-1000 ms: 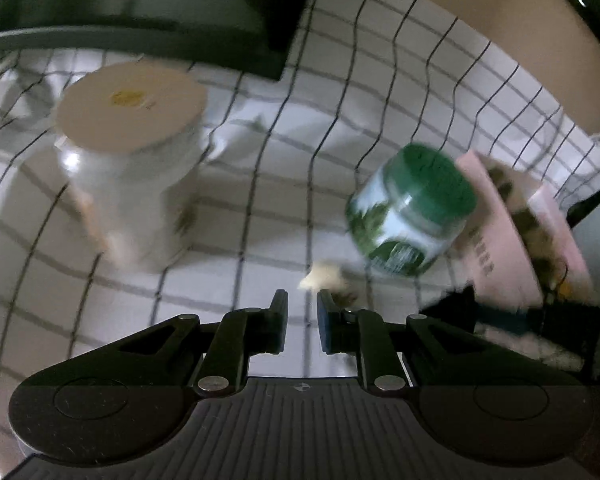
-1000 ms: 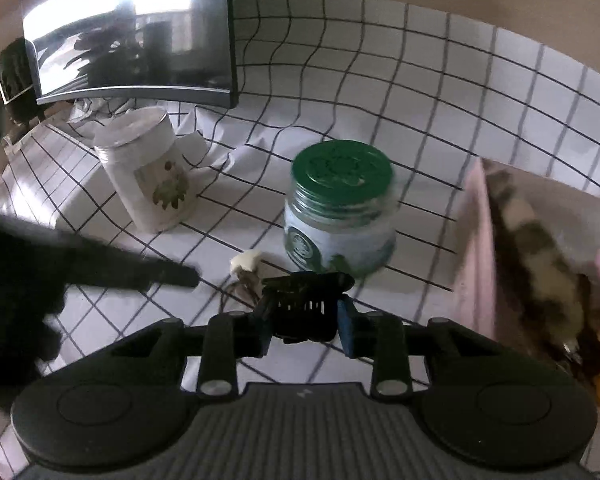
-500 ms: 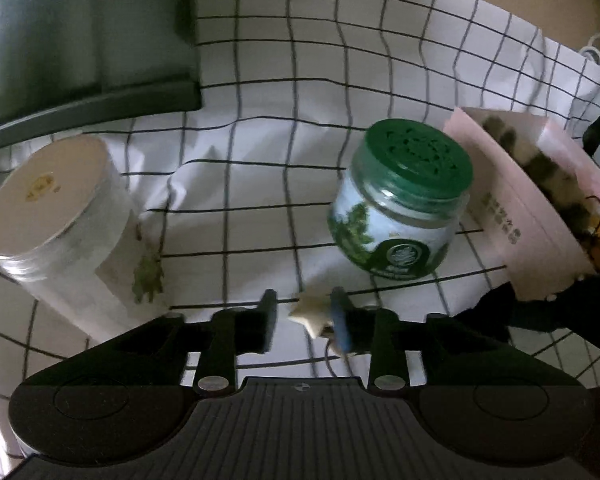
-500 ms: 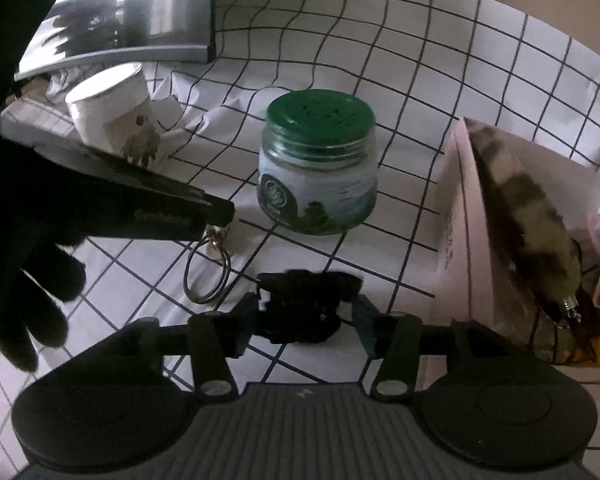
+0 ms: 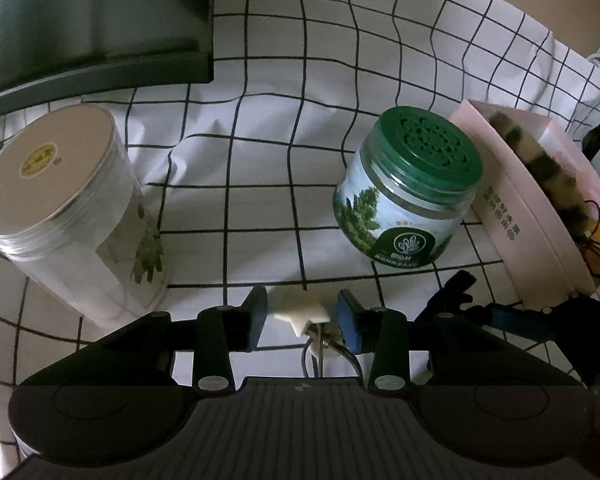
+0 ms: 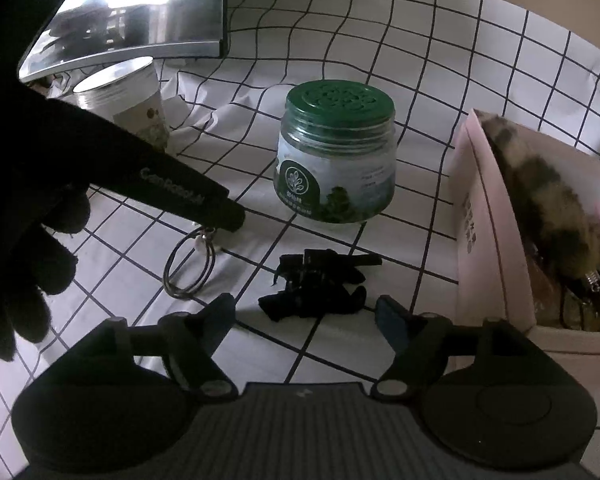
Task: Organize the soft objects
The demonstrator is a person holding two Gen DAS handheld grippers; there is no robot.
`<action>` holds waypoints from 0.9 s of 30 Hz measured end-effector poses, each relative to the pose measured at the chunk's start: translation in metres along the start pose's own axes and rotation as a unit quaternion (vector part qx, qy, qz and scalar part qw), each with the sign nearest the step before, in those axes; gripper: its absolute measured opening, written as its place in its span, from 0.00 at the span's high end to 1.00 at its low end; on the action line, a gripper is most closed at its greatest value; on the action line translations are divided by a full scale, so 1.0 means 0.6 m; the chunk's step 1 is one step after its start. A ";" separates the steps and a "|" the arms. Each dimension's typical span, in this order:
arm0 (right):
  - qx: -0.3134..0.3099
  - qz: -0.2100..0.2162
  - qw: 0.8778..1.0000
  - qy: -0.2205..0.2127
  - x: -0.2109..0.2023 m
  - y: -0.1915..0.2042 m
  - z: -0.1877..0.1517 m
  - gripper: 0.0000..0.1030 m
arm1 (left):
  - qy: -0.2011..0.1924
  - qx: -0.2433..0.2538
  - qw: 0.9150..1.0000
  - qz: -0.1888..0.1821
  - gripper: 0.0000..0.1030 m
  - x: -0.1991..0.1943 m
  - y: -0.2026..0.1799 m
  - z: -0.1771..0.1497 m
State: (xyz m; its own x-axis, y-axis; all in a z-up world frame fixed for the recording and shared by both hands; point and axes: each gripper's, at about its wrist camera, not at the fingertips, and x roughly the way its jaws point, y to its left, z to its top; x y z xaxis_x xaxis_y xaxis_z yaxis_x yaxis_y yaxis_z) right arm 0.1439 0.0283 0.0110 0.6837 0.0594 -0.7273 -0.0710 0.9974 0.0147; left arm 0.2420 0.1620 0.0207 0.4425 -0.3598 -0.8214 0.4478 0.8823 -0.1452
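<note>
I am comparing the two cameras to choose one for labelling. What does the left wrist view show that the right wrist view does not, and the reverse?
Only the left wrist view shows the cream star charm clearly, lying between the left gripper and its fingers.

Only the right wrist view shows the black cloth piece lying whole on the cloth, with the right gripper opening around it, and a gloved hand.

Both show the green-lidded jar, the white canister, the pink box and the checked tablecloth.

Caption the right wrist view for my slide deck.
Right hand-held gripper opening over a black fabric piece lying before a green-lidded jar.
</note>
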 end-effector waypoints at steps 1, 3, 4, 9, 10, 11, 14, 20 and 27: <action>-0.001 0.001 1.000 0.000 0.000 -0.001 -0.001 0.22 | 0.002 0.002 1.000 -0.001 0.59 -0.001 0.000 0.000; -0.003 0.005 1.000 0.003 0.001 0.000 -0.003 0.17 | 0.005 0.011 1.000 -0.004 0.60 -0.003 0.000 -0.004; -0.006 0.009 1.000 0.005 0.001 0.001 -0.004 0.12 | 0.003 0.015 1.000 -0.004 0.60 -0.003 0.002 -0.006; -0.013 0.018 1.000 0.022 0.004 0.014 -0.012 0.00 | -0.014 0.002 1.000 -0.005 0.71 -0.007 0.012 -0.014; -0.010 0.017 1.000 0.023 0.003 0.014 -0.012 0.00 | -0.019 -0.002 1.000 -0.012 0.71 -0.008 0.014 -0.016; -0.010 0.016 0.999 0.025 0.004 0.015 -0.012 0.00 | -0.022 -0.006 1.000 -0.019 0.71 -0.010 0.017 -0.020; -0.022 0.025 0.999 0.035 0.004 0.013 -0.010 0.00 | -0.019 -0.016 0.999 -0.026 0.72 -0.017 0.025 -0.026; 0.026 0.029 0.999 0.026 -0.005 -0.015 0.014 0.19 | -0.004 -0.024 0.999 -0.021 0.71 -0.028 0.040 -0.036; 0.001 0.002 1.000 0.022 0.012 -0.012 0.030 0.38 | -0.004 -0.031 0.999 -0.028 0.71 -0.030 0.047 -0.040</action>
State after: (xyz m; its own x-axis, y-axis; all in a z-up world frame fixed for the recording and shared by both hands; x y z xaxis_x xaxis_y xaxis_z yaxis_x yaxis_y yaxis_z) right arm 0.1625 0.0221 0.0182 0.6513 0.0619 -0.7563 -0.0730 0.9972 0.0188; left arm 0.2277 0.2004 0.0182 0.4248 -0.4121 -0.8060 0.4232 0.8775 -0.2256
